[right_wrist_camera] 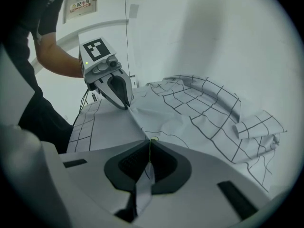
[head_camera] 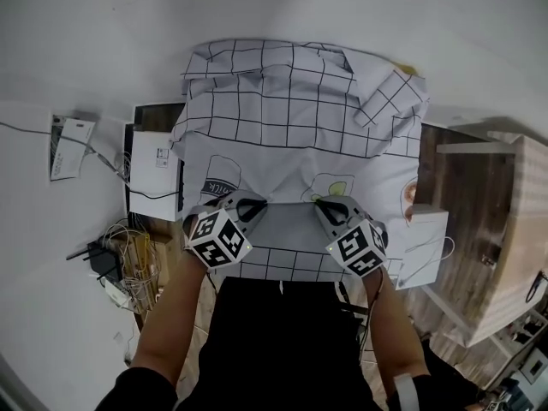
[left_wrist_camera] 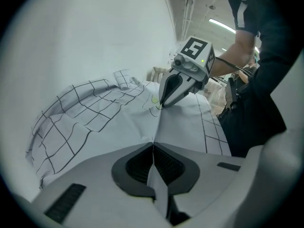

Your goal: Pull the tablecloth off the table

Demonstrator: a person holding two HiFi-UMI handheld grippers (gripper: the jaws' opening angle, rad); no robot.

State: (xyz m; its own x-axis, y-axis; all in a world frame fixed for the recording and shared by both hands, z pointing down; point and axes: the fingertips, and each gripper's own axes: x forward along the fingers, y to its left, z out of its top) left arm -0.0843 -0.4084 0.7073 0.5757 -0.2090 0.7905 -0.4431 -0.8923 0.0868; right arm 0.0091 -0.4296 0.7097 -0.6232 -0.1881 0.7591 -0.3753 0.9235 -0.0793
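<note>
Dark wood-grain boards (head_camera: 449,187) flank a table that its cloth hides entirely. Nearest the camera, the person's bare forearms (head_camera: 167,332) reach forward, each hand carrying a gripper topped by a marker cube (head_camera: 218,238). The left gripper (head_camera: 262,203) and right gripper (head_camera: 318,201) point down at the near part of the tablecloth (head_camera: 291,118), side by side and close together. Each gripper view shows the jaws pressed together on a raised fold of the fabric. A strip of it runs back between the dark pads, and creases radiate from both pinch points. The tablecloth is white with a black grid border and small printed motifs at its centre; its near edge hangs toward the person. Farther off the cloth is rumpled, and its far right corner (head_camera: 390,97) is folded over on itself. To the left of the draped table are a white box (head_camera: 154,163) and, nearer the person, a tangle of cables (head_camera: 128,259).
</note>
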